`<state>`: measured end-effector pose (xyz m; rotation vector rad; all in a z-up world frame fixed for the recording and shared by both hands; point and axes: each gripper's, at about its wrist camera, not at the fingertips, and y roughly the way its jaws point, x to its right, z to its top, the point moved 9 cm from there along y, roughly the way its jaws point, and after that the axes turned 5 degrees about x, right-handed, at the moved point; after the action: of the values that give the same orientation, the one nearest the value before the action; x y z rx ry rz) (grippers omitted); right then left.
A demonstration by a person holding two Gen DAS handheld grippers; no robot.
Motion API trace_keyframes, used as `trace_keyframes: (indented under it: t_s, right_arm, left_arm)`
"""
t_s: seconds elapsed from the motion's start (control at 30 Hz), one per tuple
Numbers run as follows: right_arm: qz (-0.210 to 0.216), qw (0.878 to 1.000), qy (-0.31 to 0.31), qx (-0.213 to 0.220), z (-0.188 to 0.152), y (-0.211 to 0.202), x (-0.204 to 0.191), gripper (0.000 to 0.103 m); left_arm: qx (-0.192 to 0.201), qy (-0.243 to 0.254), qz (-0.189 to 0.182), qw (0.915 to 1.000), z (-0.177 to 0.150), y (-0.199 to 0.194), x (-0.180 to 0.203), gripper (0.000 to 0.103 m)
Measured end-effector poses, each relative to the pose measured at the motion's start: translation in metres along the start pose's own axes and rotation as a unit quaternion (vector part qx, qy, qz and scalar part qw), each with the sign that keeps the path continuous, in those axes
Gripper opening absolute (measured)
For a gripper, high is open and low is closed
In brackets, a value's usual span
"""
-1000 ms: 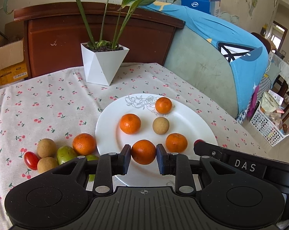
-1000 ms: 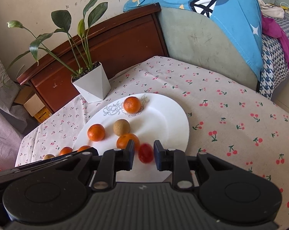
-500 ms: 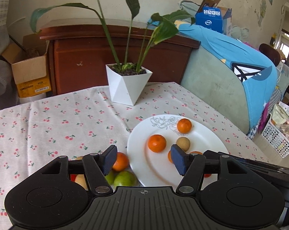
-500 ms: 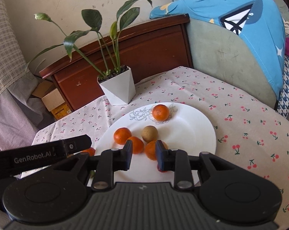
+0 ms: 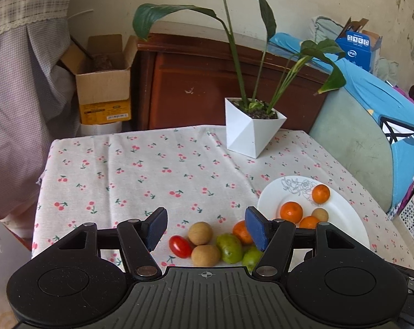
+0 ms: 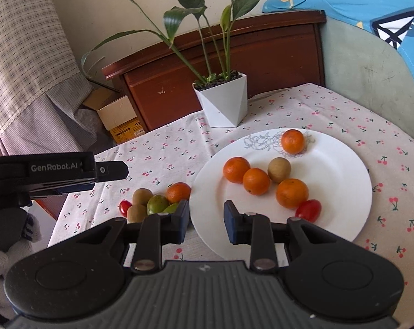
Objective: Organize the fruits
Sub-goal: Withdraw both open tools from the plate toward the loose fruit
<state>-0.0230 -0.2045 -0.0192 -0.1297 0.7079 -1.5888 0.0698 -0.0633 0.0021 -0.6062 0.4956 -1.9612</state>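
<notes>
A white plate (image 6: 341, 164) holds several oranges (image 6: 256, 181), a brown longan (image 6: 279, 169) and a red cherry tomato (image 6: 308, 210). Left of the plate on the cloth lies a cluster: a red cherry tomato (image 5: 180, 246), two brown longans (image 5: 200, 233), two green fruits (image 5: 229, 248) and an orange (image 5: 241, 231). My left gripper (image 5: 206, 229) is open and empty, just above and before this cluster. My right gripper (image 6: 207, 220) is open and empty over the plate's near-left rim. The plate also shows in the left wrist view (image 5: 344, 219).
A white faceted pot with a tall green plant (image 5: 252, 130) stands at the back of the table. A wooden cabinet (image 5: 207, 82) and a cardboard box (image 5: 105, 87) are behind the table. A sofa with a blue cover (image 6: 371, 54) is at the right.
My left gripper let go of an orange on the plate, opened wide and swung left over the fruit cluster. My right gripper released the cherry tomato onto the plate, opened and drew back.
</notes>
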Motion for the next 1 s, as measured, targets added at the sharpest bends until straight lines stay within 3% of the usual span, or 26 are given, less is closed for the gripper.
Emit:
trace_keyframes:
  t_s: [0.27,0.47,0.77,1.0]
  right_arm:
    - [0.023,0.999,-0.022,-0.013,-0.007,0.010,-0.024,0.030]
    - [0.018,0.998,-0.065,-0.008,-0.009,0.021,-0.035,0.030]
    - [0.005,0.995,-0.101,-0.010,-0.014,0.041,-0.039,0.032]
    - [0.026,0.992,-0.124,-0.025,-0.020,0.043,-0.050,0.033]
  left_arm:
    - [0.010,-0.013,0.039,0.9991,0.001,-0.003,-0.029,0.062]
    - [0.003,-0.037,0.066,0.9971,-0.002,-0.001,-0.054,0.062]
    - [-0.014,-0.042,0.063,0.9970,-0.012,0.005,-0.064,0.062]
    - [-0.020,-0.046,0.057,0.9971,-0.016,0.008,-0.064,0.062]
